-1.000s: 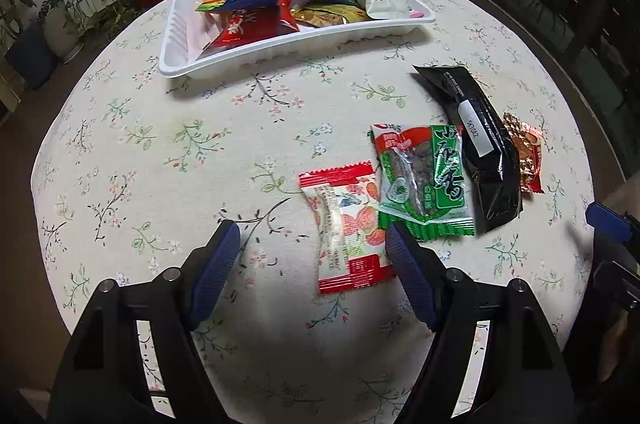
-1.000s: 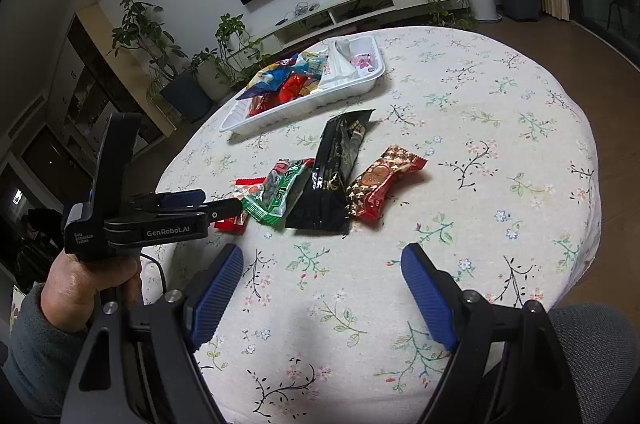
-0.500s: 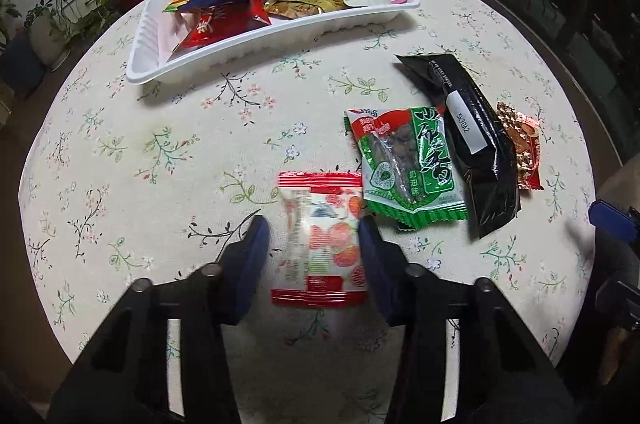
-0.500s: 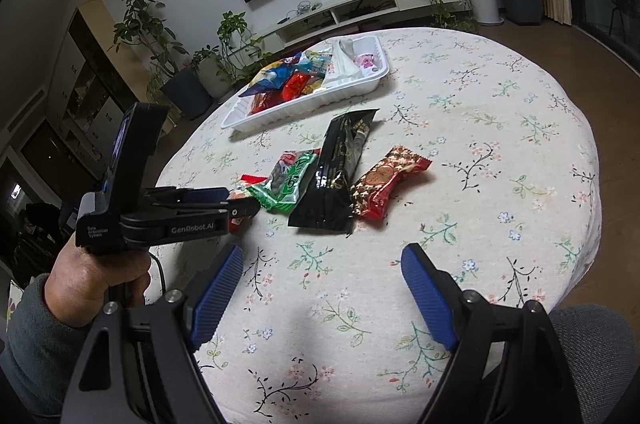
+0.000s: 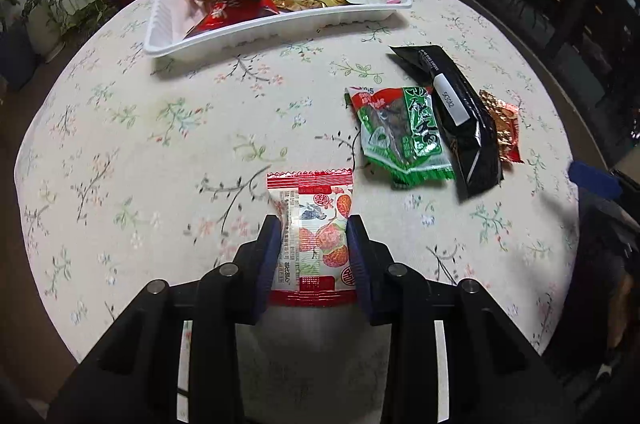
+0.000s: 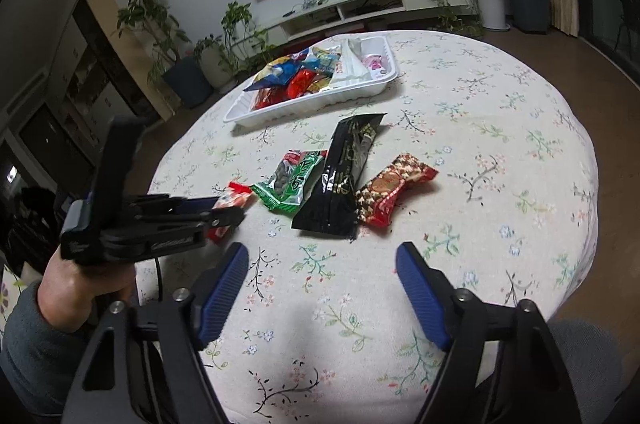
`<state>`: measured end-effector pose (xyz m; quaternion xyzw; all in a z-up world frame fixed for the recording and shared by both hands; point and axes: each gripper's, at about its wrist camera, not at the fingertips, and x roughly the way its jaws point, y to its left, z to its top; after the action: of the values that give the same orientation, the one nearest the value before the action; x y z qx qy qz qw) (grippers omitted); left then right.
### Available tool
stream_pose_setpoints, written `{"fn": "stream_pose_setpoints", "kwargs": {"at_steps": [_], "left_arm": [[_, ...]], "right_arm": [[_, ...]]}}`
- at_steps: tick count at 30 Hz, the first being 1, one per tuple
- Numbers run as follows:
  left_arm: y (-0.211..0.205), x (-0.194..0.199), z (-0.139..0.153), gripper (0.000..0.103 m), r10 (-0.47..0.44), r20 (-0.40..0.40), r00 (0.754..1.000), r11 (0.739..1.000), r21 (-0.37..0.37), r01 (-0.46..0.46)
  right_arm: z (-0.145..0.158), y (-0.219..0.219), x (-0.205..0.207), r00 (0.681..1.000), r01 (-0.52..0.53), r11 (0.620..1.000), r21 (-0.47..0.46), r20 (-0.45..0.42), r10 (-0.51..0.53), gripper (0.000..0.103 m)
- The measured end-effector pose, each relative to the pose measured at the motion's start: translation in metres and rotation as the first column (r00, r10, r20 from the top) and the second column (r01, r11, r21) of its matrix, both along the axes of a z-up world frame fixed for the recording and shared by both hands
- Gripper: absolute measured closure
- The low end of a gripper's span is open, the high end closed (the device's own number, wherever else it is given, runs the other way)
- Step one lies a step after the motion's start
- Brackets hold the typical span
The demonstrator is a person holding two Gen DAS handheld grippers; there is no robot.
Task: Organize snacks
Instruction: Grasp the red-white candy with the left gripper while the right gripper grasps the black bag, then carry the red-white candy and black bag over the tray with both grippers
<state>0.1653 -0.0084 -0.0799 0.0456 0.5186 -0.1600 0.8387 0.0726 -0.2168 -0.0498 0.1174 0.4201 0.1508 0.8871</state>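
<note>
A red-and-white fruit-print snack packet [image 5: 316,195] lies on the floral tablecloth. My left gripper [image 5: 313,228] has its blue pads against the packet's two sides, and its jaws are closing. To the right lie a green packet [image 5: 400,135], a long black packet [image 5: 460,115] and a red-gold packet [image 5: 506,127]. At the back stands a white tray [image 5: 168,35] with several snack bags in it. My right gripper [image 6: 322,252] hovers over bare cloth in front of the black packet [image 6: 344,175]. Its jaws are closing with nothing between them.
The round table's edge [image 6: 588,207] curves close on the right and front. A person's hand [image 6: 76,284] in a grey sleeve holds the left gripper [image 6: 228,214] at the table's left side. Potted plants and a low TV cabinet [image 6: 360,11] stand beyond the table.
My left gripper moved over the red-and-white packet and its jaws came in from wide apart to the packet's sides. My right gripper's jaws narrowed a little; it stayed in place.
</note>
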Motion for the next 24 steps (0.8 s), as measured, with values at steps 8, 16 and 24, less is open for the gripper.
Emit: {"fn": "stream_pose_setpoints", "kwargs": {"at_steps": [8,16,24], "left_arm": [[0.017,-0.037,0.0,0.072,0.028,0.004,1.0,0.996,-0.082,-0.028],[0.018,-0.043,0.001,0.072,0.03,0.012,0.999,0.994,-0.105,-0.028],[0.02,-0.042,0.001,0.072,0.032,0.016,0.999,0.992,-0.121,-0.03]], "right_arm": [[0.006,0.014,0.062,0.996,-0.032,0.997,-0.07,-0.089,0.026,0.038],[-0.017,0.029,0.112,0.978,-0.053,0.986,-0.159,-0.207,0.02,0.055],[-0.038,0.04,0.127,0.964,-0.094,0.977,-0.191,-0.264,0.041,0.063]]}}
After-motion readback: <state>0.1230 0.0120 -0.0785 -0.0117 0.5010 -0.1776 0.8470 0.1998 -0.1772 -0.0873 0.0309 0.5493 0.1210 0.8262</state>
